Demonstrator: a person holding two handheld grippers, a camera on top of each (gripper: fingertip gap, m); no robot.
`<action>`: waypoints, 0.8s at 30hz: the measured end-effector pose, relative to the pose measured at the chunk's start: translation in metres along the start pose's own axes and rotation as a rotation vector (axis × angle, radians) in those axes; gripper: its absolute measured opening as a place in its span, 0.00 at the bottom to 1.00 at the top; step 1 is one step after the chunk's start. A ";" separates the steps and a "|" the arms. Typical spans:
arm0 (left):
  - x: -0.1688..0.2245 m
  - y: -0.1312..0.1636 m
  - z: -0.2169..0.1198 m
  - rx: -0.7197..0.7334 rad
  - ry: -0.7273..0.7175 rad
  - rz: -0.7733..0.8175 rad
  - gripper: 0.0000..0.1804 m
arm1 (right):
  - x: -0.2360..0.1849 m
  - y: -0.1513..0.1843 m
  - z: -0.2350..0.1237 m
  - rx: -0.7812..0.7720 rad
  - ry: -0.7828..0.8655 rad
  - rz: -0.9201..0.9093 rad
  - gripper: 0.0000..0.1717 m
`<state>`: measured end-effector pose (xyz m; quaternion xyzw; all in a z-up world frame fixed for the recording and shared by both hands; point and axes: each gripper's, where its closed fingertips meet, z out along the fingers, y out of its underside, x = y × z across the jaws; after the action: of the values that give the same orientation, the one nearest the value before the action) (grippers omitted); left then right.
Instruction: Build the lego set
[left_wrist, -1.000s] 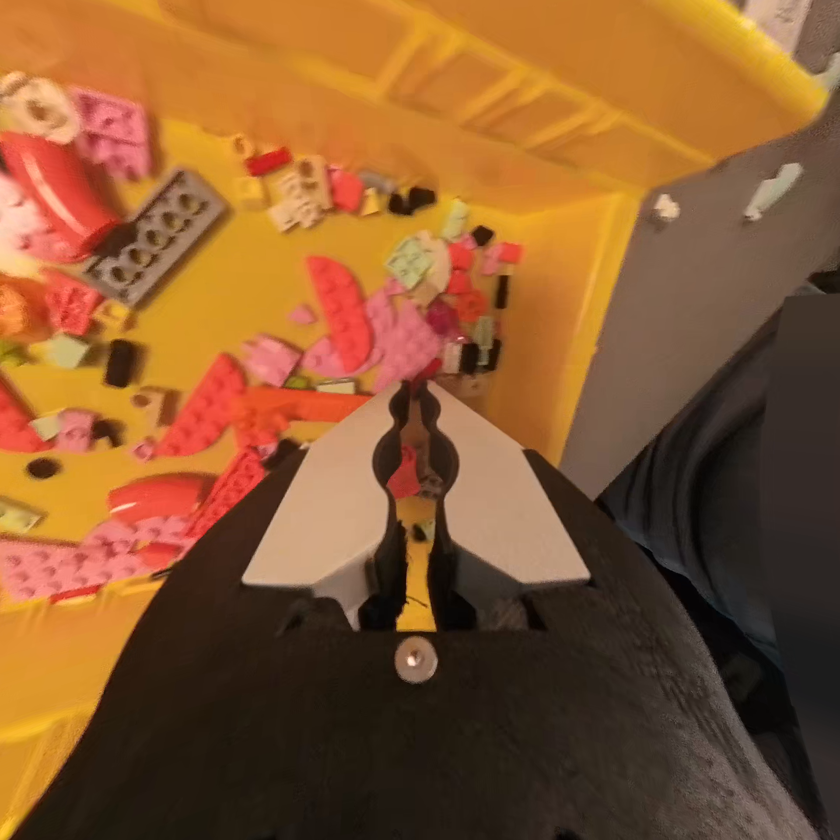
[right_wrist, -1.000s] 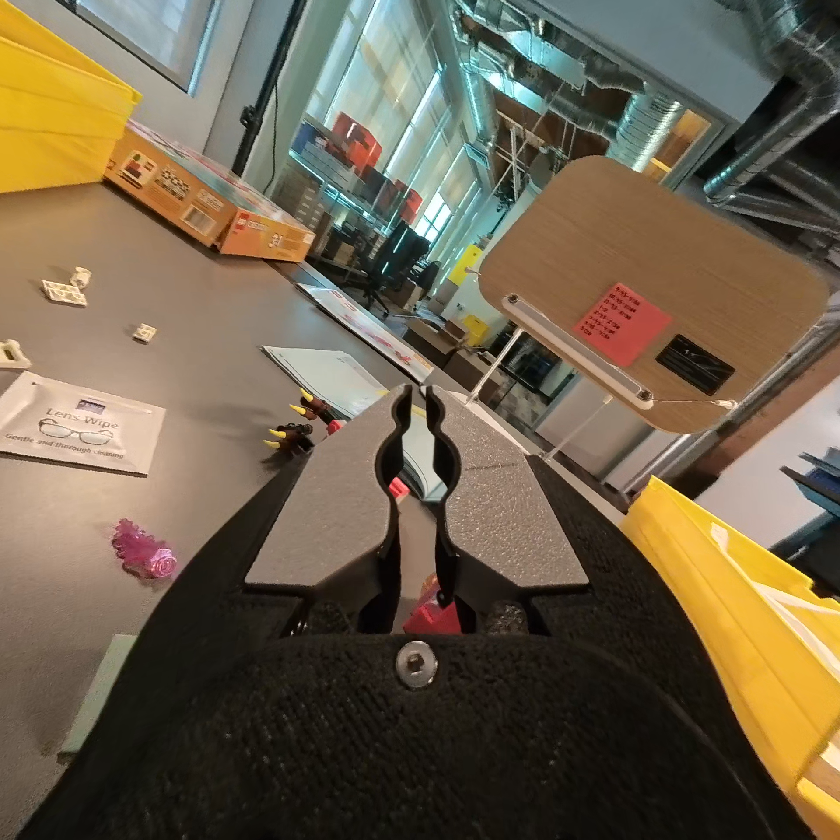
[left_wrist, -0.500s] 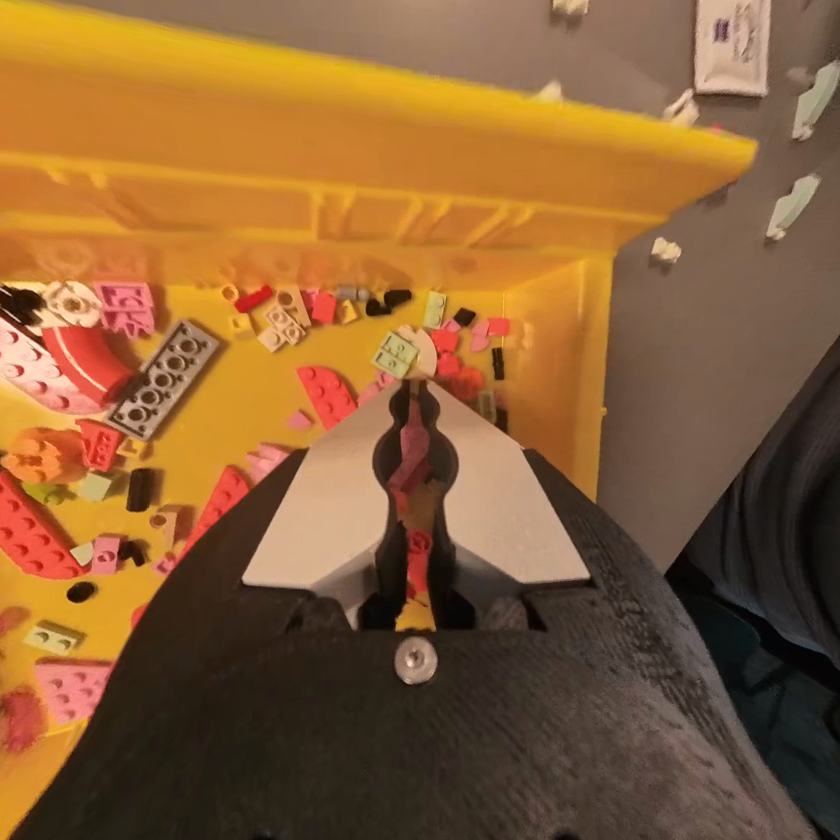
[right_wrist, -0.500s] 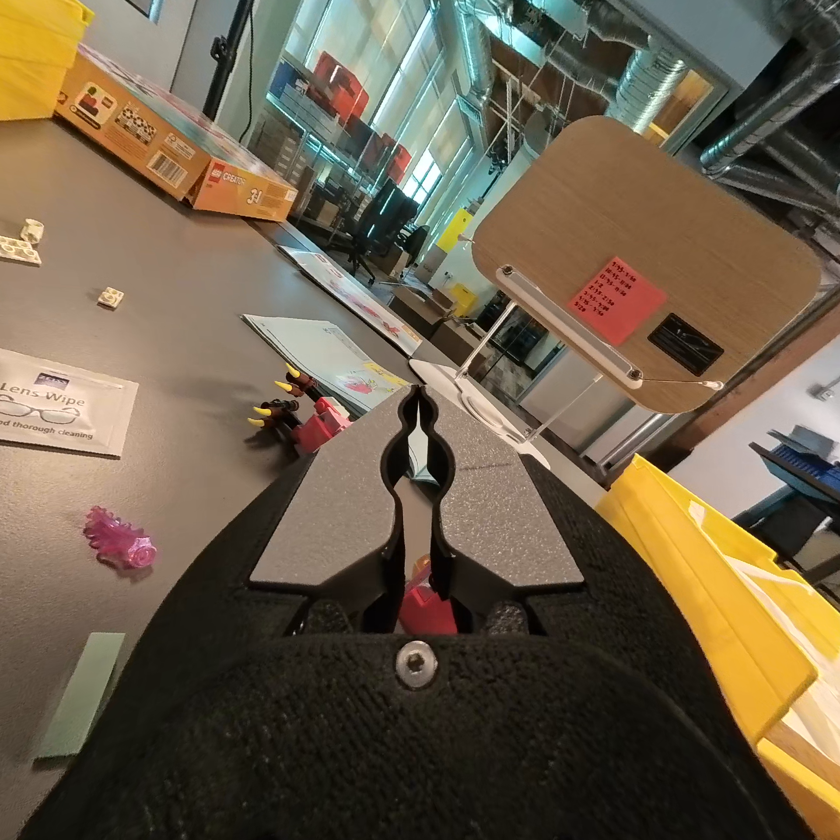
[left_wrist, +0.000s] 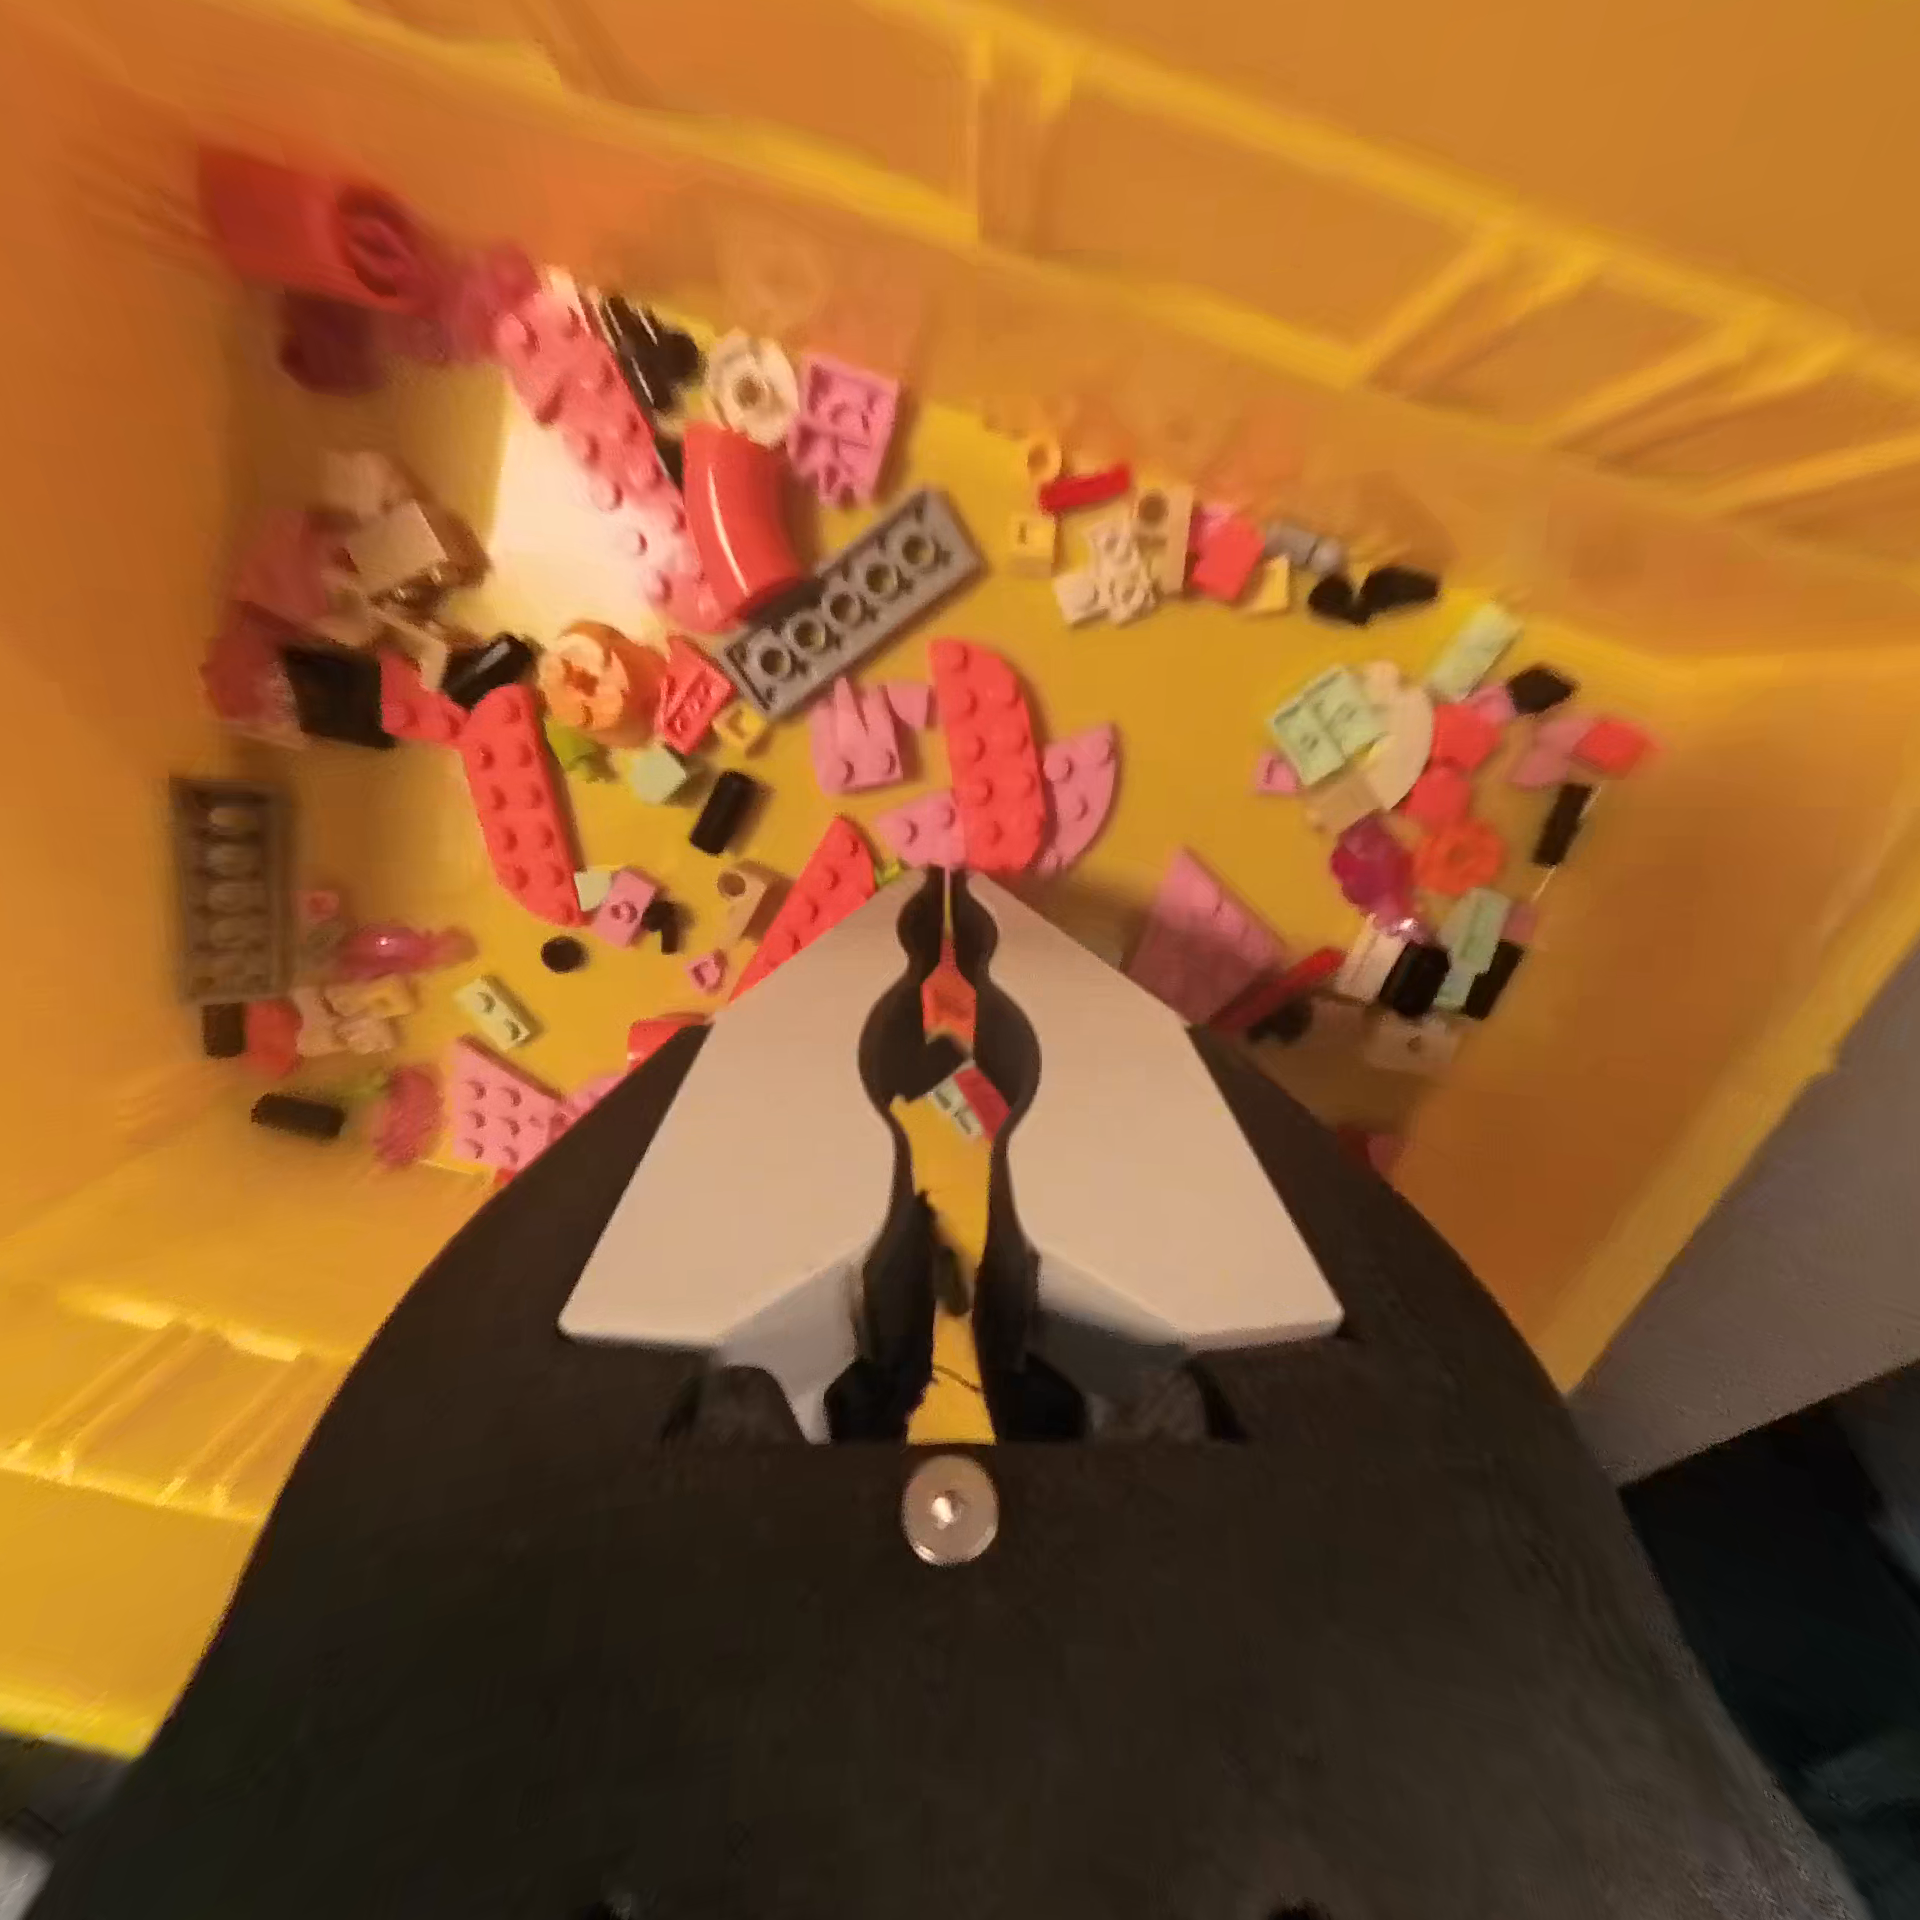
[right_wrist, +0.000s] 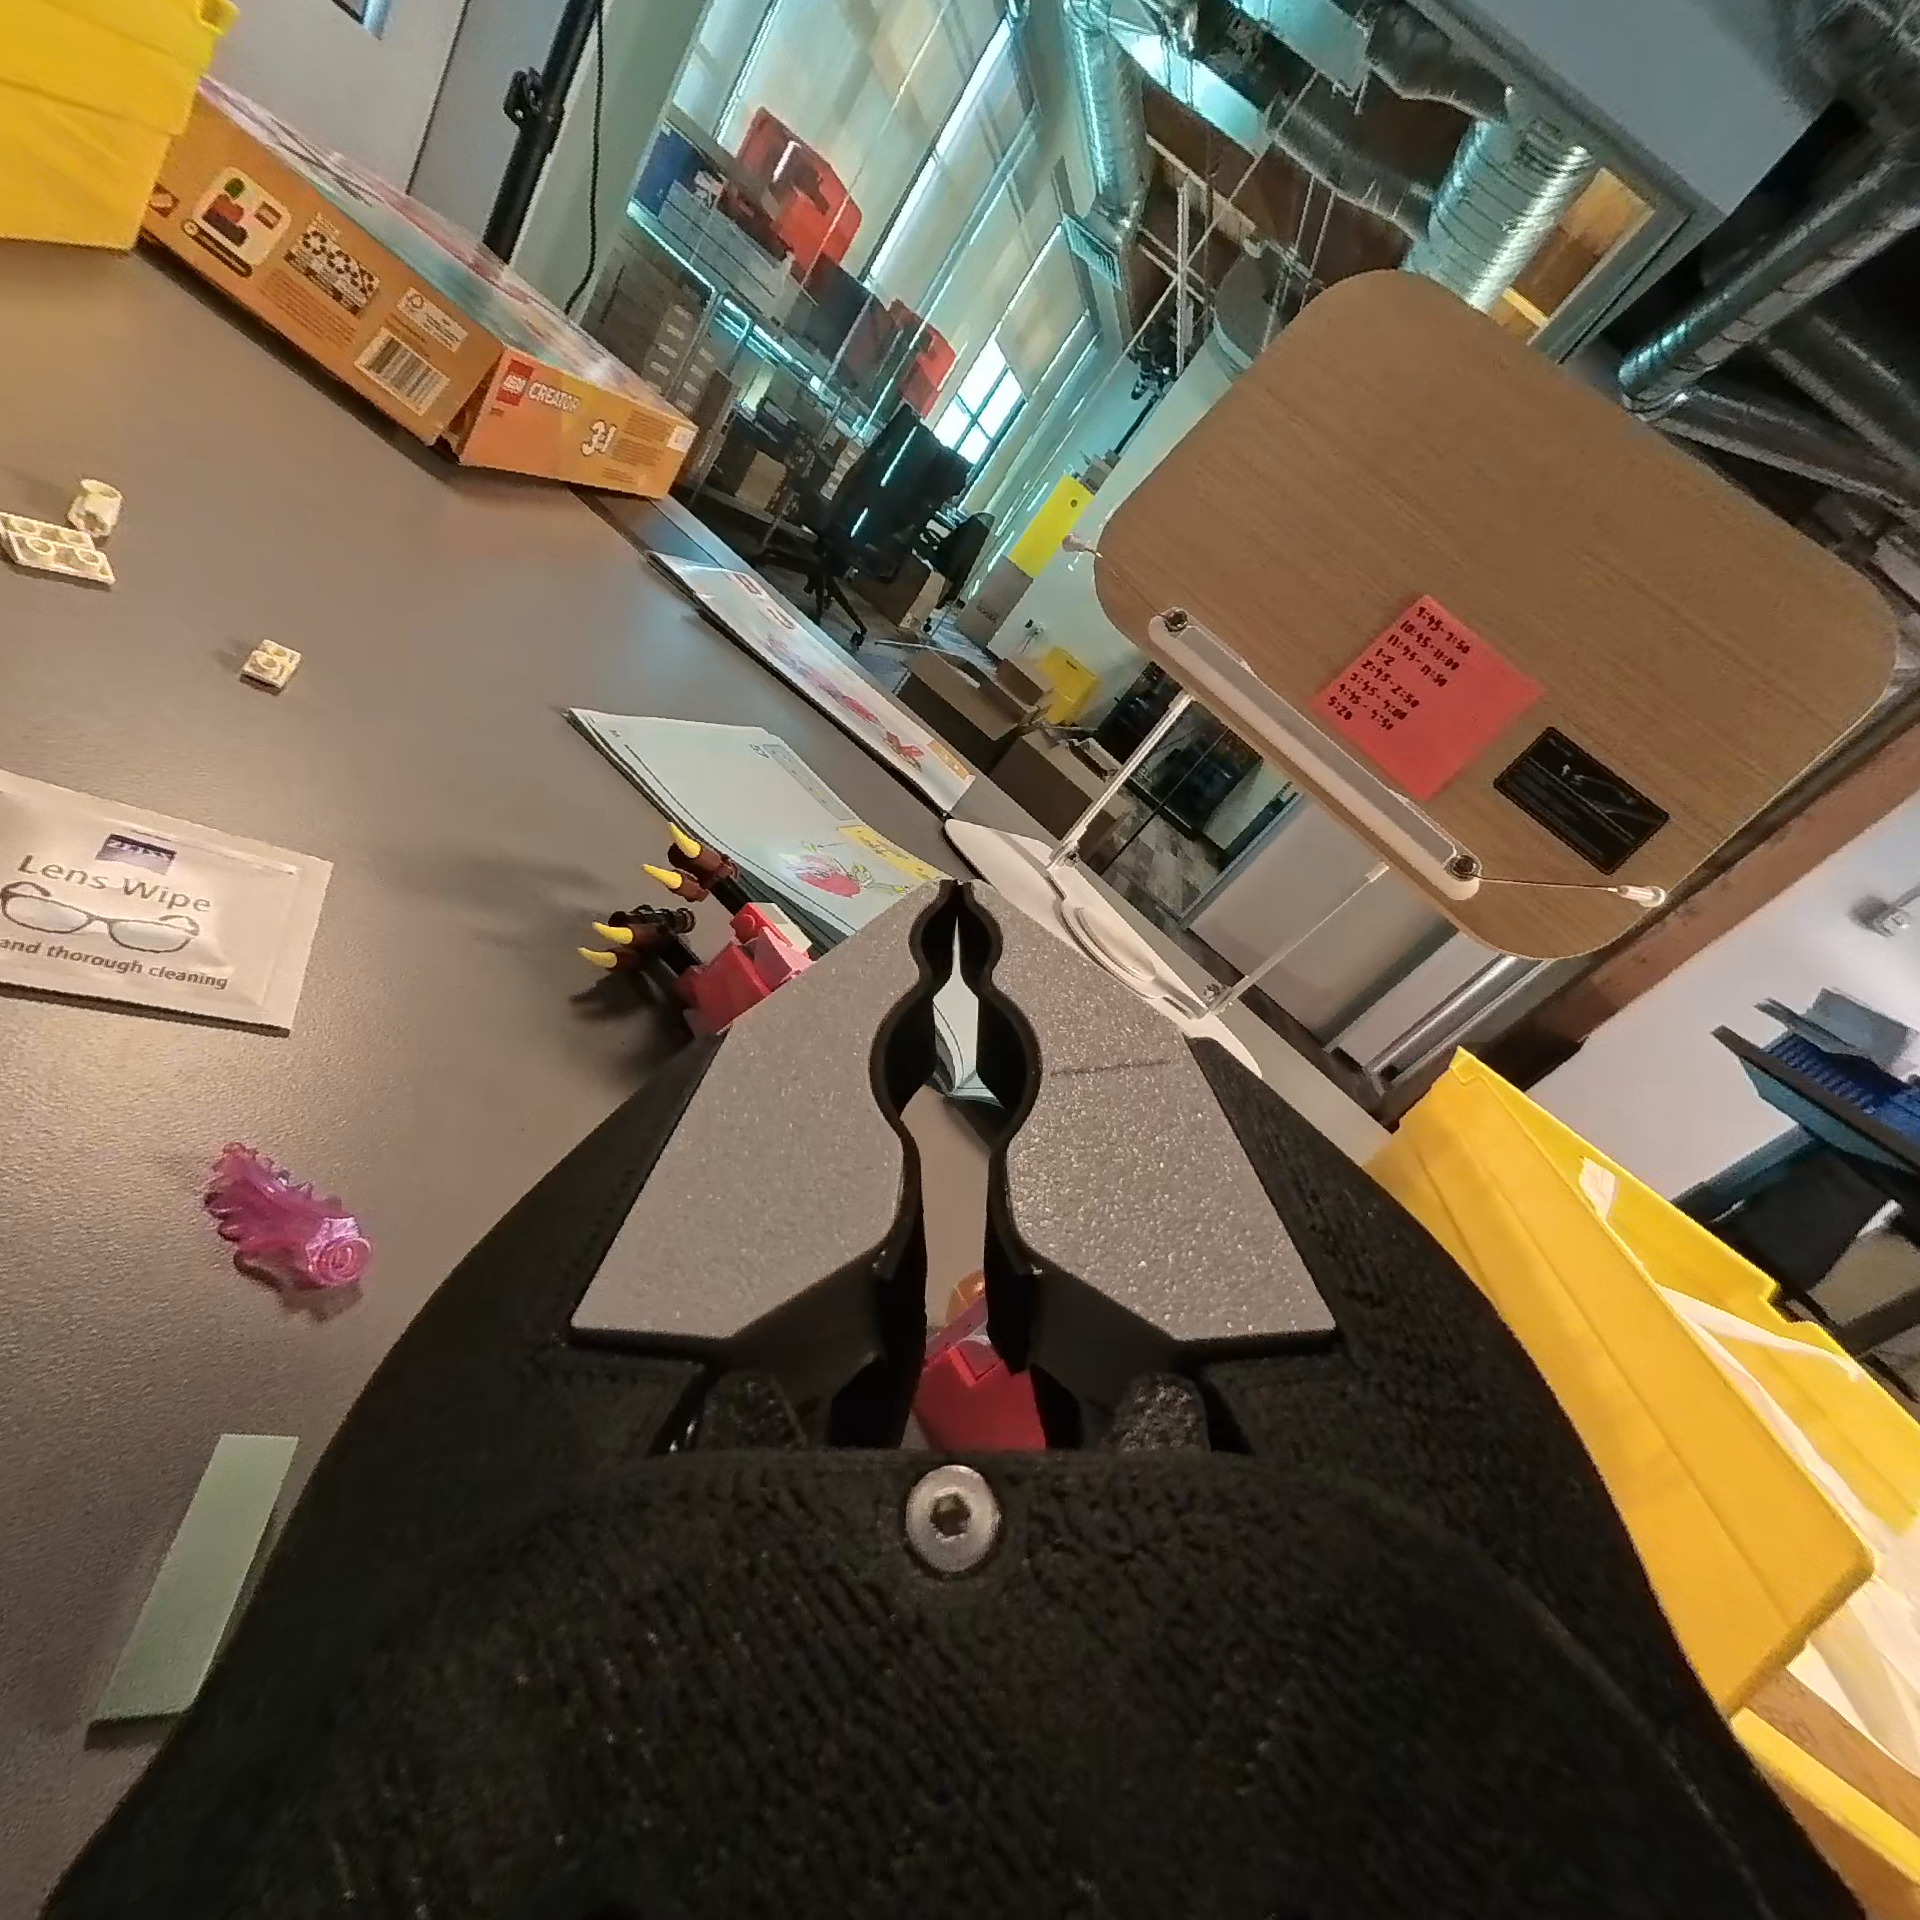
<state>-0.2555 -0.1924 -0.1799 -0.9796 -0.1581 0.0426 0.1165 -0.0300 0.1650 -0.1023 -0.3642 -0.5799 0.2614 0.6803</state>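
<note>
we see the left gripper (left_wrist: 948, 883) with tips drawn together over a yellow bin (left_wrist: 1299, 260) of loose bricks, nearest a red rounded plate (left_wrist: 987, 758); whether it grips anything we cannot tell. the right gripper (right_wrist: 958, 896), closed on nothing visible, hovers above the grey table (right_wrist: 436, 644), a small red-and-pink model (right_wrist: 743, 961) just to its left.

A lens wipe packet (right_wrist: 156, 902) and orange box (right_wrist: 416, 322) lie on the grey table (right_wrist: 436, 665).
</note>
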 end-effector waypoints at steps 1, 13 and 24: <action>0.002 -0.008 -0.003 0.049 0.028 -0.019 0.01 | 0.000 0.000 0.000 0.000 -0.002 -0.001 0.00; -0.021 -0.062 -0.016 0.301 0.144 -0.245 0.29 | -0.004 -0.001 0.001 0.001 -0.015 -0.015 0.00; -0.054 -0.073 -0.028 0.345 0.144 -0.325 0.24 | -0.006 0.000 0.001 0.000 -0.022 -0.025 0.00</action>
<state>-0.3248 -0.1478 -0.1328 -0.9074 -0.2951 -0.0204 0.2984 -0.0324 0.1601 -0.1055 -0.3539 -0.5920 0.2568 0.6769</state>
